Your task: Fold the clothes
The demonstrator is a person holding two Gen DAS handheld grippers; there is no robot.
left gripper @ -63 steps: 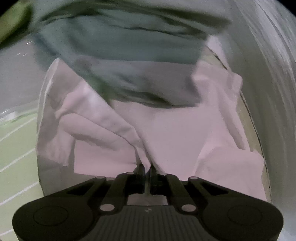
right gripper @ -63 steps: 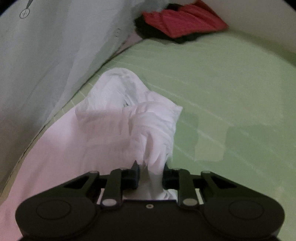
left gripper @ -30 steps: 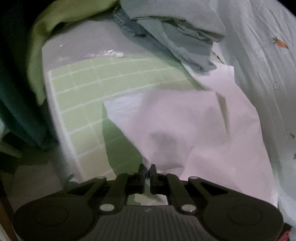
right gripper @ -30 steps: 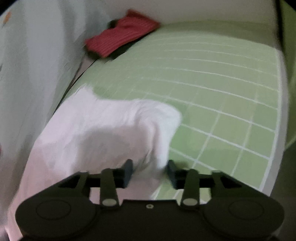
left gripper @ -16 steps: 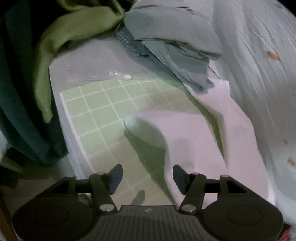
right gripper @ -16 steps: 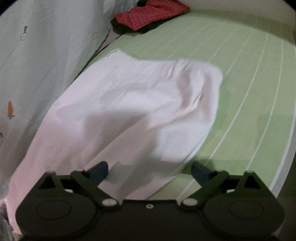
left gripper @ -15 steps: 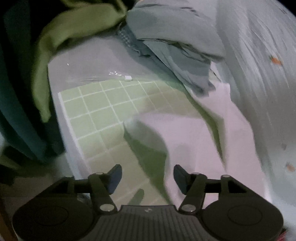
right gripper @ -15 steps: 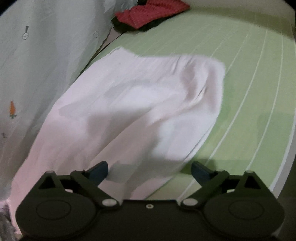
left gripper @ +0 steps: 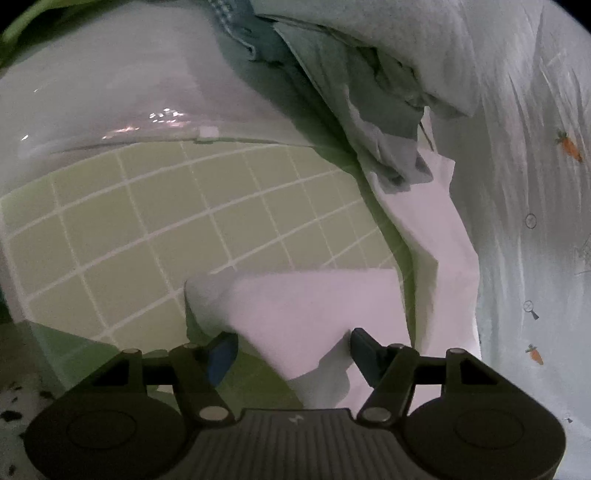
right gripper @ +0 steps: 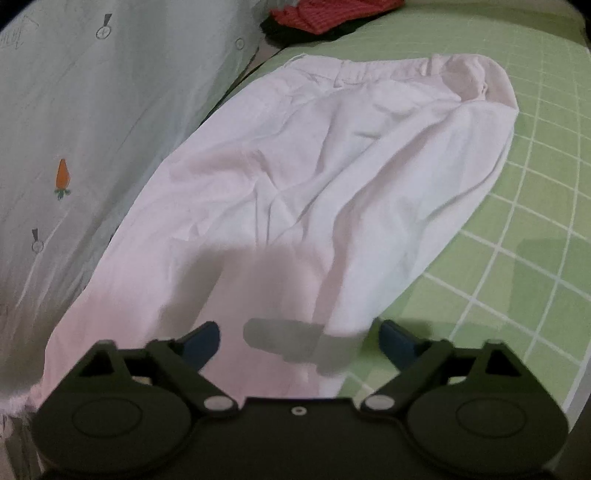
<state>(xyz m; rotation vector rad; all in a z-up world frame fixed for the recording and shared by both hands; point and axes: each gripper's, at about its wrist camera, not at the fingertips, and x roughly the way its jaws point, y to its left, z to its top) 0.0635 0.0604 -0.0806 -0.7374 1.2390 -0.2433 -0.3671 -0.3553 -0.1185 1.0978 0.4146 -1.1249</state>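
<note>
From the left wrist, the left gripper (left gripper: 293, 345) hangs released, its jaws having just narrowed a little, over a folded corner of the white garment (left gripper: 317, 306), which lies loose between them on the green gridded mat (left gripper: 155, 221); grey clothes (left gripper: 373, 107) are heaped beyond, a carrot-print sheet (left gripper: 532, 155) alongside; from the right wrist, the right gripper (right gripper: 299, 341) is also released, jaws just narrowed, above the garment (right gripper: 332, 166) spread flat on the mat (right gripper: 535, 192); a red cloth (right gripper: 328, 13) sits at the far edge.
</note>
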